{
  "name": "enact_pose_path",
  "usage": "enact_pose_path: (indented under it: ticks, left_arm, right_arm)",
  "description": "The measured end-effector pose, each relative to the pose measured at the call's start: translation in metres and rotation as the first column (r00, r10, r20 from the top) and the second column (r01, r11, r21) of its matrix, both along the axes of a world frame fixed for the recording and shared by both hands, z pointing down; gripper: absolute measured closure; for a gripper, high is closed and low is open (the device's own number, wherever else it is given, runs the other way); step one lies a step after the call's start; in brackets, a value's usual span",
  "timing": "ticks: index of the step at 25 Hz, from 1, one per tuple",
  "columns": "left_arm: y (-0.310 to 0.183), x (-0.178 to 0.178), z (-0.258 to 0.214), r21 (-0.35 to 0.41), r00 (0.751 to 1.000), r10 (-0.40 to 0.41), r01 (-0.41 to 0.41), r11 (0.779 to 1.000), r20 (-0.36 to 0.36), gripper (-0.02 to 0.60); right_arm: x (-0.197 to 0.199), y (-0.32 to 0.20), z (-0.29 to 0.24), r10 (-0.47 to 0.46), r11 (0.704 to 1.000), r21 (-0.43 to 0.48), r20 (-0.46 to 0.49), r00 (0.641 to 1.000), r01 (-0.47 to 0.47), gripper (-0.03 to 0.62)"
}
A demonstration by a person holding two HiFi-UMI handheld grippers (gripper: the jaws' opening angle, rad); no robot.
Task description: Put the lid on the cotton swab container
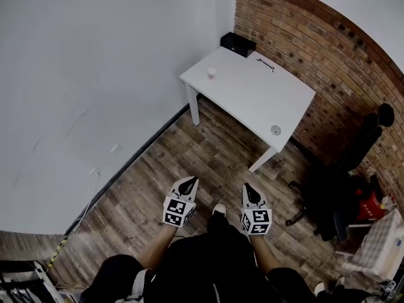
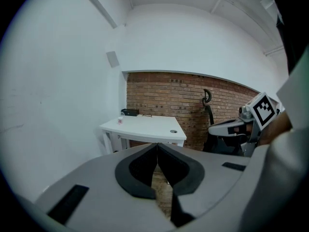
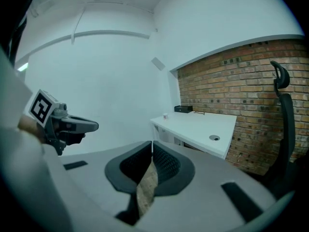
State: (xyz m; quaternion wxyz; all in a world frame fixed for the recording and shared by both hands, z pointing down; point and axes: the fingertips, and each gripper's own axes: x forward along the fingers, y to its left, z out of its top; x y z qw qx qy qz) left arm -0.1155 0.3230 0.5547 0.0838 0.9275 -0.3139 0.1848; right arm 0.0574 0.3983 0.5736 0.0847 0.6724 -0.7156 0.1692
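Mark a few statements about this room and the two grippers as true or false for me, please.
The left gripper is shut and empty. True.
The right gripper holds a lid. False: its jaws are together with nothing between them.
The white table stands beside the brick wall. True.
The black box sits on the floor. False: it is on the table's far corner.
The small white container stands on the table. True.

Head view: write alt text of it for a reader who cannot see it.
A person on a wood floor holds the left gripper and right gripper, both shut and empty, toward a white table in the corner. A small white container and a black box sit on it.
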Motion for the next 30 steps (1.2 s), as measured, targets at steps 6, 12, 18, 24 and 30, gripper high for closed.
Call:
enact_pose_path:
  ticks: [6,12,18,24,30]
  left_arm:
    - [-0.044,0.027,-0.009,0.015,0.999,-0.041,0.041,0.999,0.008,0.566]
    - [-0.068,0.043,-0.006,0.021,0.996,-0.084,0.083,0.996,0.014,0.566]
    - [-0.081,0.042,-0.003,0.01,0.994,-0.112,0.111,0.994,0.019,0.566]
    - [-0.099,0.052,0.004,-0.016,0.993,-0.115,0.115,0.993,0.011,0.566]
    - [-0.128,0.07,0.018,-0.041,0.997,-0.083,0.083,0.996,0.0,0.566]
  right_arm:
    - [0.029,-0.049,-0.004,-0.033,0.999,0.017,0.018,0.999,0.033,0.571]
    - [0.044,-0.081,0.004,-0.089,0.996,0.002,0.023,0.996,0.089,0.571]
    - [0.044,-0.099,-0.002,-0.123,0.992,0.014,0.026,0.992,0.123,0.571]
    - [0.056,-0.114,-0.002,-0.117,0.993,0.013,0.025,0.993,0.116,0.571]
    - [0.068,-0.135,0.006,-0.09,0.996,0.0,0.015,0.996,0.09,0.571]
